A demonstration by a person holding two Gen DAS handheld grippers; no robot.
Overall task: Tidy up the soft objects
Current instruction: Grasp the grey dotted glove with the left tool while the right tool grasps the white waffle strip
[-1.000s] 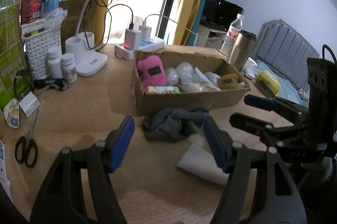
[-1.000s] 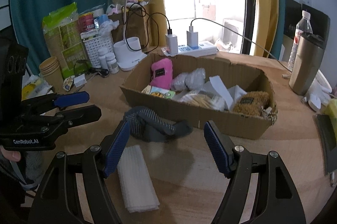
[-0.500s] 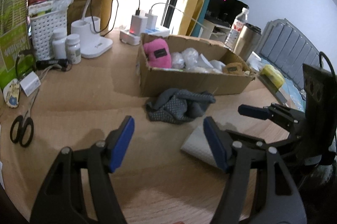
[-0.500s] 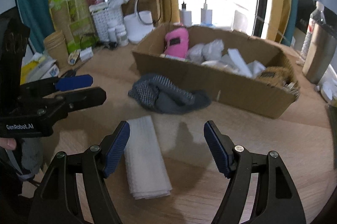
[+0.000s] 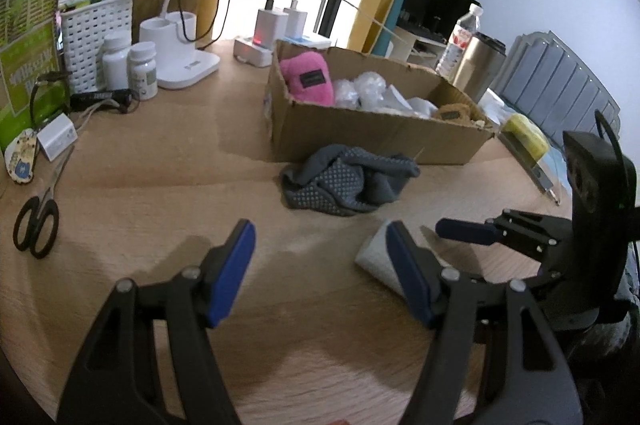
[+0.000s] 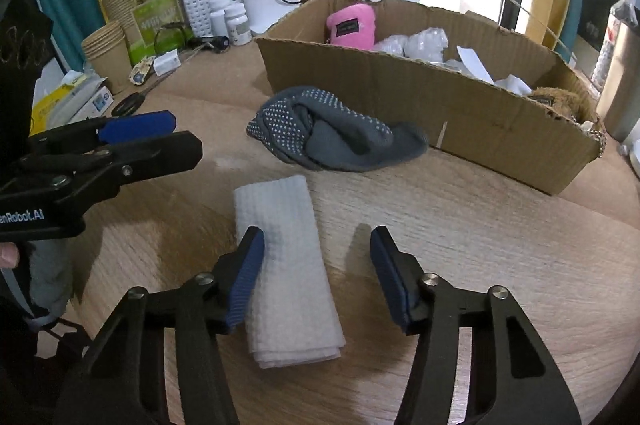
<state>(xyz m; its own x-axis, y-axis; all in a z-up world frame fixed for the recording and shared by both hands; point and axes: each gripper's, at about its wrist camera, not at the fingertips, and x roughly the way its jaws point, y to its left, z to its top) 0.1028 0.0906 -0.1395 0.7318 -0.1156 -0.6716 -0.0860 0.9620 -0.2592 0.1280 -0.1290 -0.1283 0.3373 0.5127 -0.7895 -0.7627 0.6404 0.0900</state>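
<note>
Both tools over the tabletop (image 6: 460, 225), neither gripping anything.

I see my right tool (image 6: 316, 265) with jaws just narrowed yet apart; its left pad overlaps the folded white cloth's (image 6: 286, 261) edge, though I cannot confirm contact. My left tool (image 5: 320, 265) stands open over bare wood. The grey dotted socks (image 6: 332, 137) lie bunched just before the cardboard box (image 6: 420, 97), which holds a pink plush (image 6: 352, 25).

Left gripper (image 5: 320, 257) jaws apart; right gripper (image 6: 316, 265) jaws just narrowed, gripping nothing.
</note>
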